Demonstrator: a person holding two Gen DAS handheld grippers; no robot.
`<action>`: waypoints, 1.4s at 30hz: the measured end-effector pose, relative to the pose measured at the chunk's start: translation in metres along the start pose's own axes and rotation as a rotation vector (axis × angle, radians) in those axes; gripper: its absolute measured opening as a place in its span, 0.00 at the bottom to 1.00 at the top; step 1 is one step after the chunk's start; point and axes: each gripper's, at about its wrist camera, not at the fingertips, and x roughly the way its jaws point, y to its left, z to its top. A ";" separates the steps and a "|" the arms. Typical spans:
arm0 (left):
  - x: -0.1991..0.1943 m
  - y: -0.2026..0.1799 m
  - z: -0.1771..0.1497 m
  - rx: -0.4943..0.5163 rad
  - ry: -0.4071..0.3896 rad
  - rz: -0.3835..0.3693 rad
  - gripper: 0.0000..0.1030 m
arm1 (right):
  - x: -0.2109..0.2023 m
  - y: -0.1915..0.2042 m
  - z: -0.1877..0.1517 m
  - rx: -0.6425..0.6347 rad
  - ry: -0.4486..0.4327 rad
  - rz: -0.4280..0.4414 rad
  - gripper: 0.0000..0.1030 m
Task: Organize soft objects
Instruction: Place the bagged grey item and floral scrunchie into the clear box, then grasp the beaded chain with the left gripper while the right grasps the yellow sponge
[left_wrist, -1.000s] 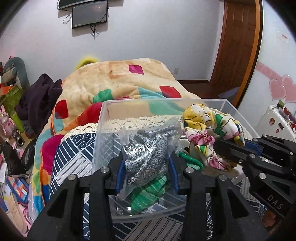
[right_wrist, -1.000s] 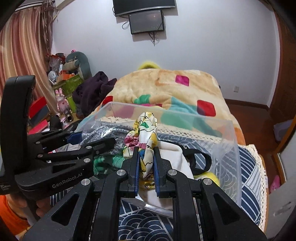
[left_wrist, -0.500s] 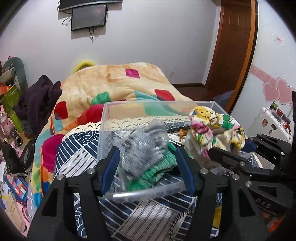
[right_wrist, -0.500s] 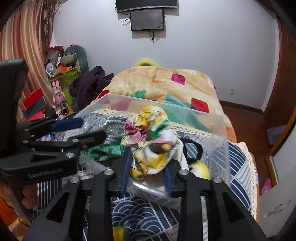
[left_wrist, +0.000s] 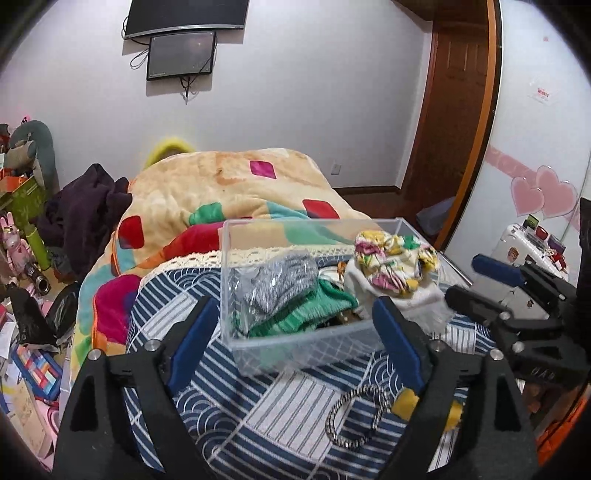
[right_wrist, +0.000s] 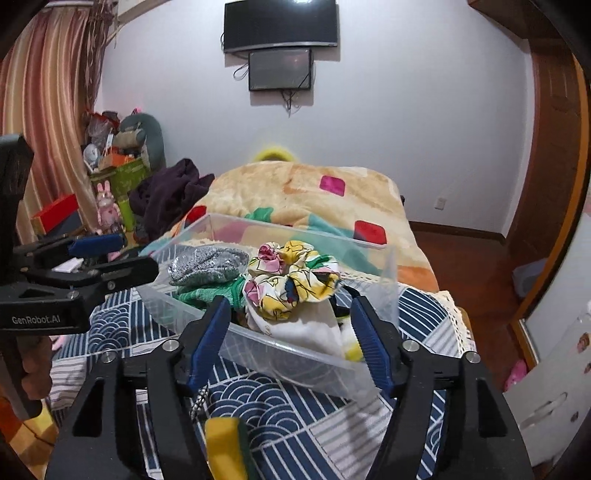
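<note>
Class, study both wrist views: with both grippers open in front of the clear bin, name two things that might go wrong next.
1. The floral scrunchie sits on top of the pile, above the bin rim; a nudge may tip it out.
2. A braided ring and a yellow sponge lie on the cloth close to the left gripper and right gripper; either may get knocked or overlooked.

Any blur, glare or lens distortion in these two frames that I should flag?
Left wrist: strong fisheye bend on the door frame, dark vignette corners, yellow pillow smeared, bin sharp. Right wrist: same barrel bend, curtain curved, pillow soft, faint glare on the bin wall.
</note>
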 end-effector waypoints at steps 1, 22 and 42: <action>-0.001 0.000 -0.003 0.000 0.006 -0.003 0.88 | -0.004 -0.002 -0.001 0.009 -0.009 0.003 0.67; 0.032 -0.011 -0.089 0.045 0.250 -0.060 0.64 | 0.003 0.023 -0.070 0.010 0.150 0.117 0.69; 0.027 -0.016 -0.087 0.036 0.214 -0.075 0.06 | -0.005 0.020 -0.076 0.028 0.136 0.133 0.26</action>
